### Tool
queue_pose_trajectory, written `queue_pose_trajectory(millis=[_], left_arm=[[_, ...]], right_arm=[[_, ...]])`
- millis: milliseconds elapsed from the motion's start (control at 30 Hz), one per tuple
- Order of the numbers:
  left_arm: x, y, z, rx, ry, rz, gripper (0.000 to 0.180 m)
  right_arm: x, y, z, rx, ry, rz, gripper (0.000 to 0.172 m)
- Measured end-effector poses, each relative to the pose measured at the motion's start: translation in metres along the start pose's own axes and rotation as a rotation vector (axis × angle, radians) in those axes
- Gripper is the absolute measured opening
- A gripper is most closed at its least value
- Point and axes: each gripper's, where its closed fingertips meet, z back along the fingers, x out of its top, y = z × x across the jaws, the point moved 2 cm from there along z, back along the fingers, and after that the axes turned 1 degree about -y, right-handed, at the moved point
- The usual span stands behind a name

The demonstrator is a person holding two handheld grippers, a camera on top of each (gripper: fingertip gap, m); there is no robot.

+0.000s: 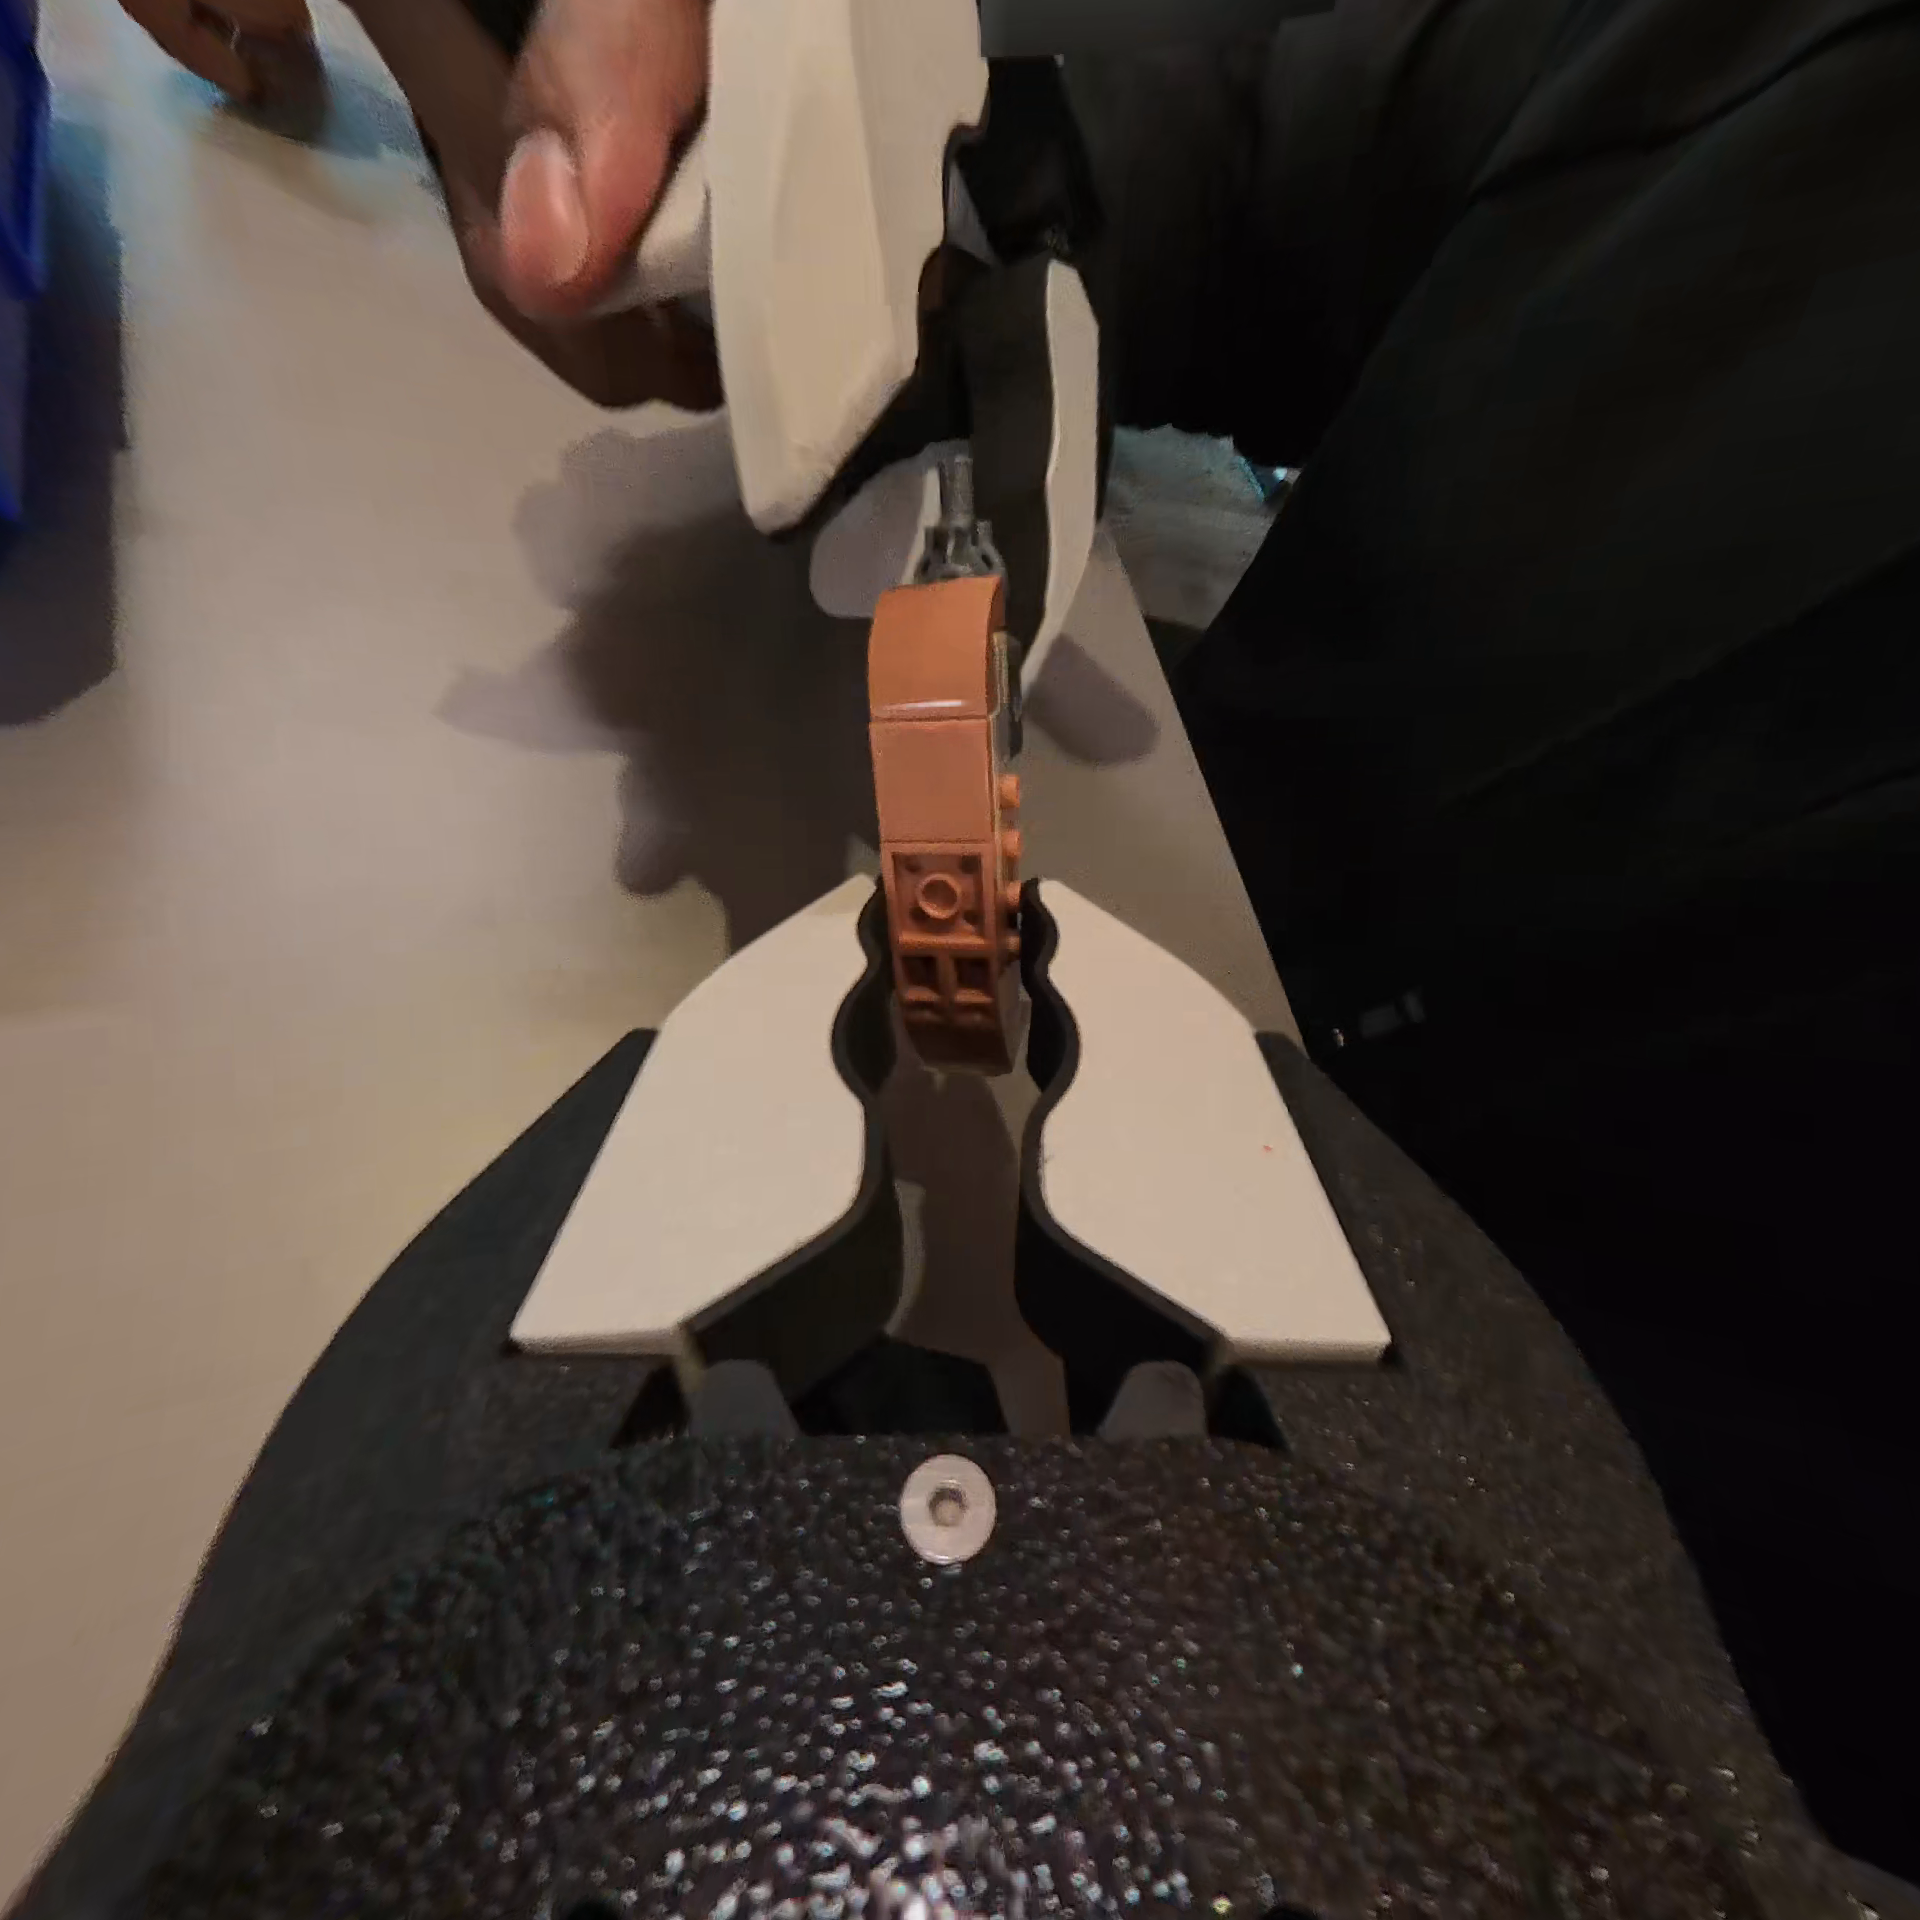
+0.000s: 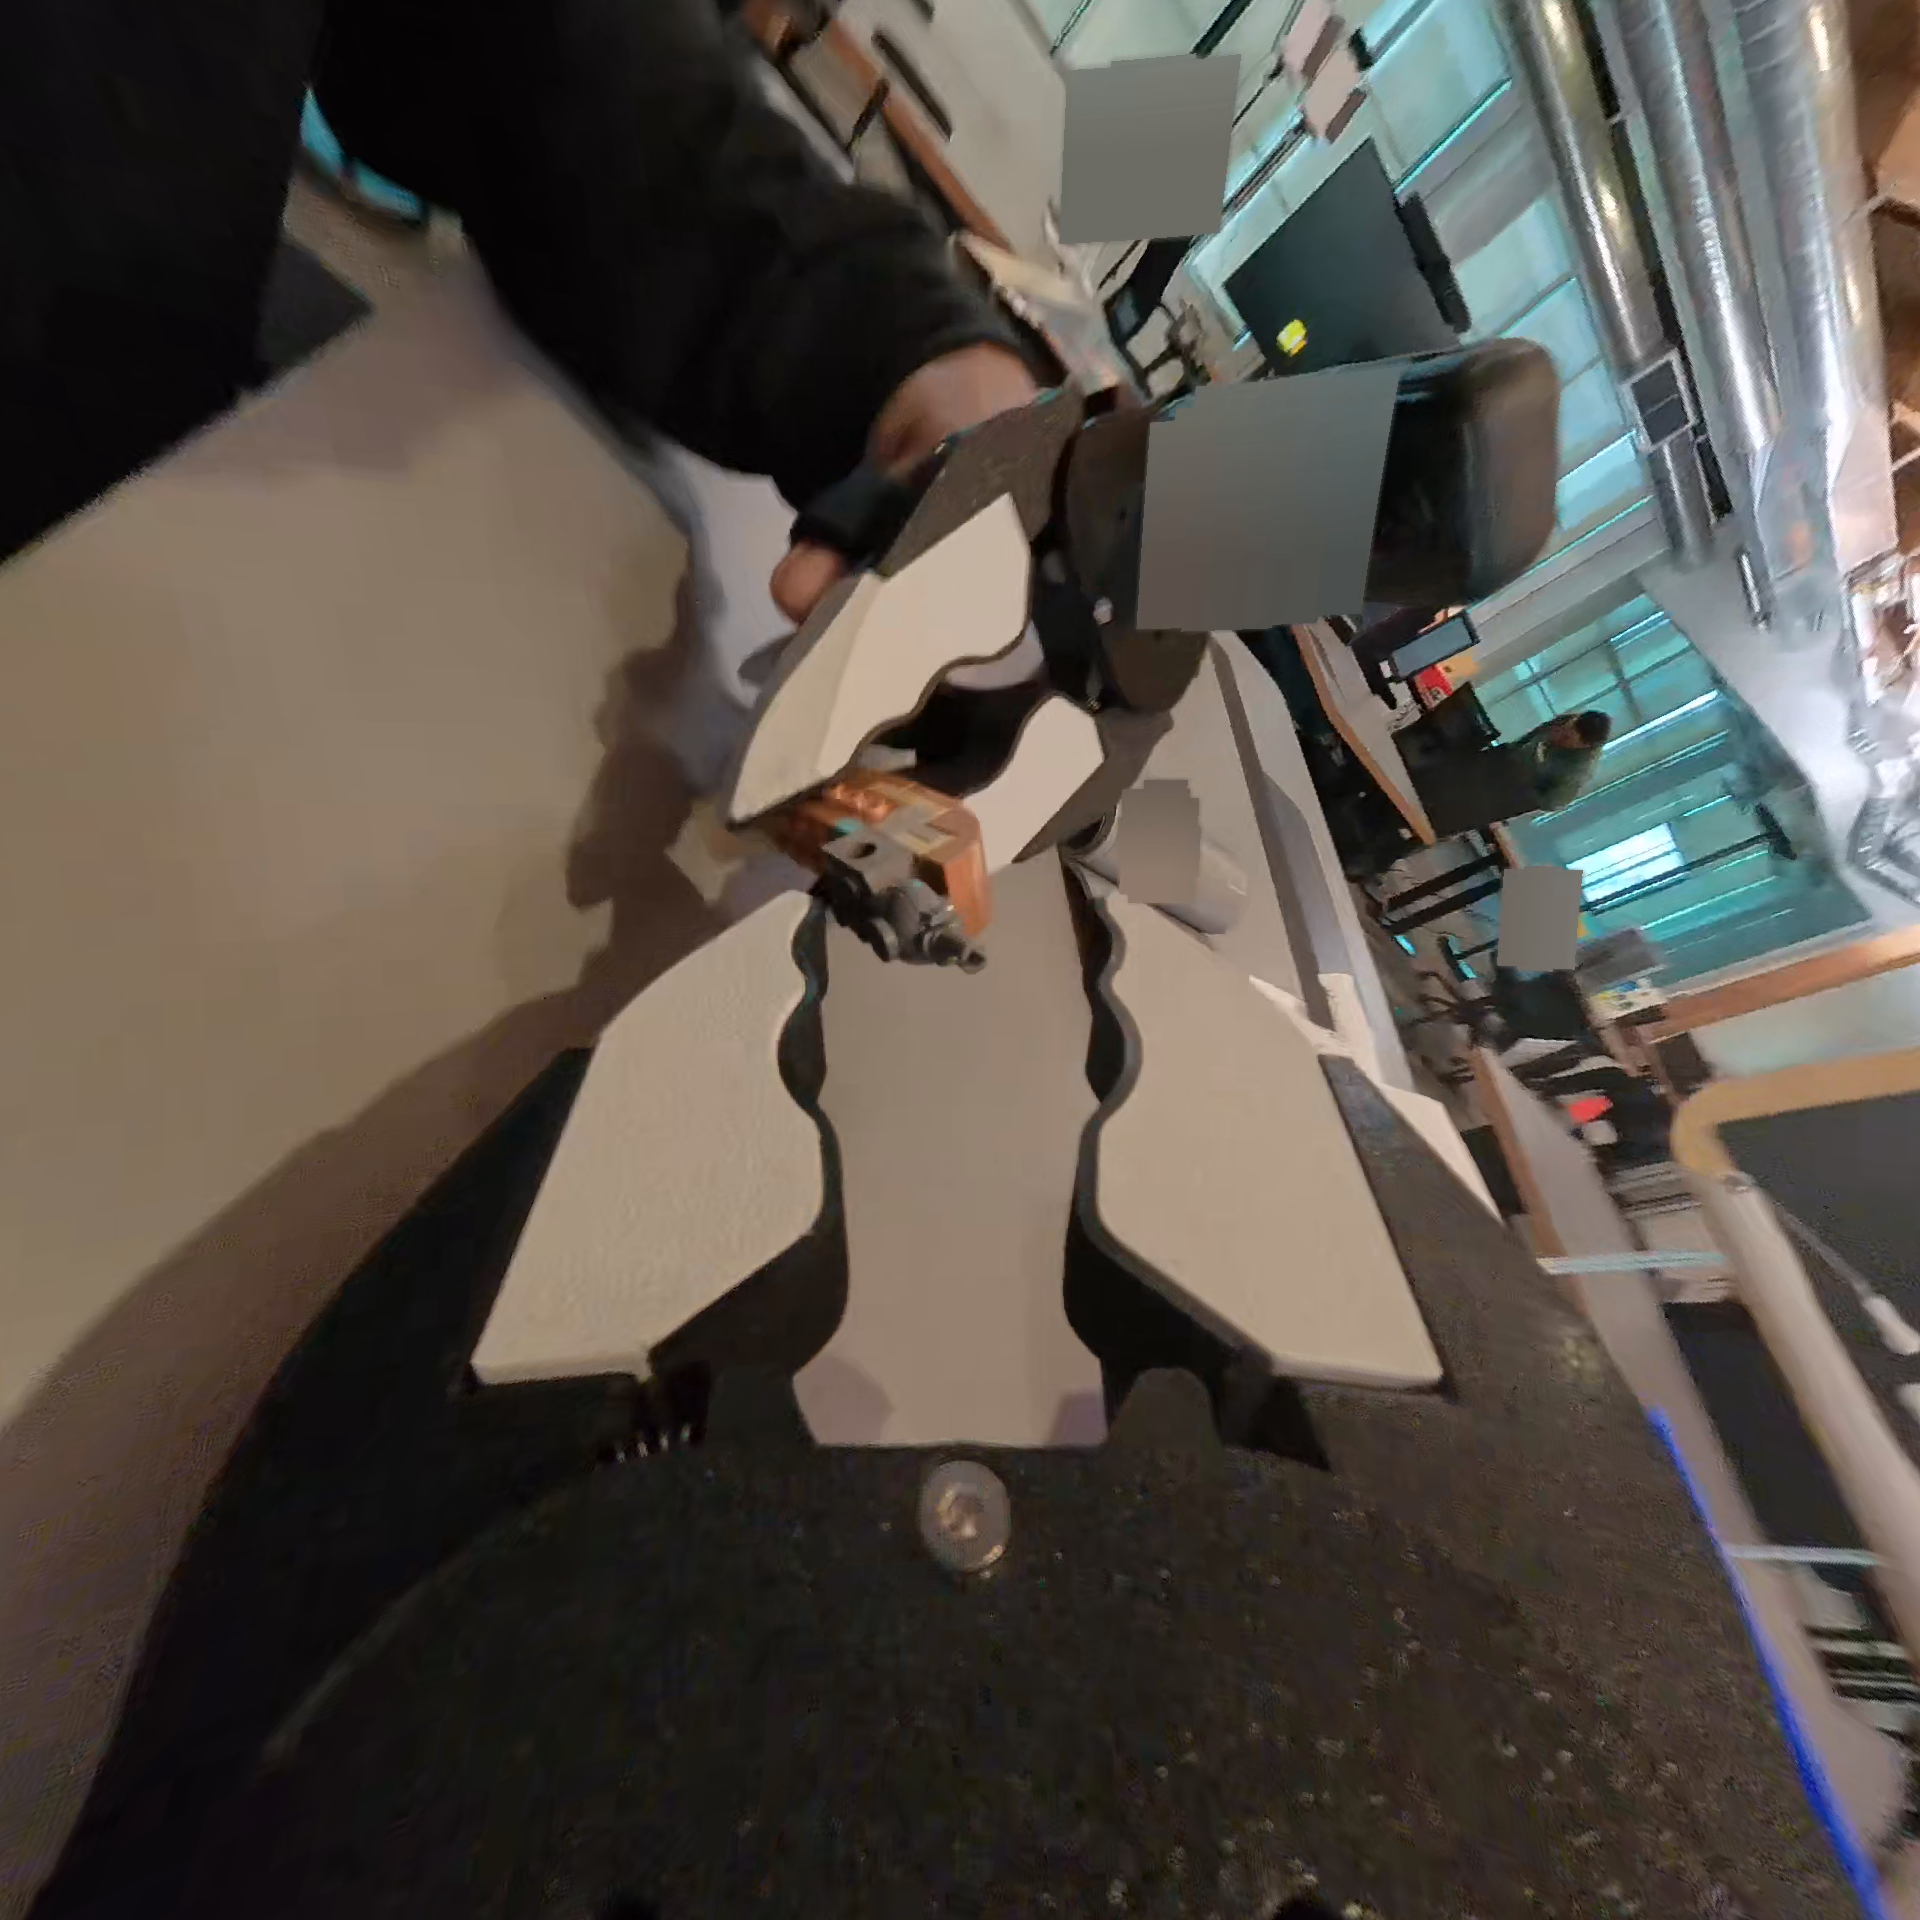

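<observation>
My left gripper (image 1: 951,904) is shut on an orange-brown brick assembly (image 1: 935,748) that stands out forward from its pads above the pale table (image 1: 260,831). A small grey part (image 1: 956,520) sticks out of the assembly's far end. My right gripper (image 1: 935,540) faces it from the far side, its white fingers (image 1: 831,312) on either side of the grey part. In the right wrist view the right gripper (image 2: 940,899) is open. The grey part (image 2: 914,925) lies between its fingertips, close to the left one, and is not pinched. The left gripper (image 2: 894,821) holds the assembly (image 2: 894,831) there.
A person's hand (image 1: 561,208) holds the right gripper, and dark clothing (image 1: 1558,520) fills the right side past the table edge. A blue object (image 1: 21,260) is at the far left. The right wrist view shows a dark chair (image 2: 1475,478) and office desks beyond. From either gripper's tips it is about 20 centimeters to the blue object (image 1: 21,260).
</observation>
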Motion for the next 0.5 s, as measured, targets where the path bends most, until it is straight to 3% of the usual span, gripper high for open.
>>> queue_pose_trajectory(millis=[133, 500], left_arm=[[-0.003, -0.002, 0.0, -0.014, 0.023, 0.034, 0.021], [-0.022, -0.003, -0.006, -0.092, 0.108, 0.129, 0.022]], right_arm=[[-0.006, 0.011, -0.005, 0.042, 0.057, 0.096, 0.05], [-0.009, 0.028, -0.016, 0.207, 0.073, 0.105, 0.064]])
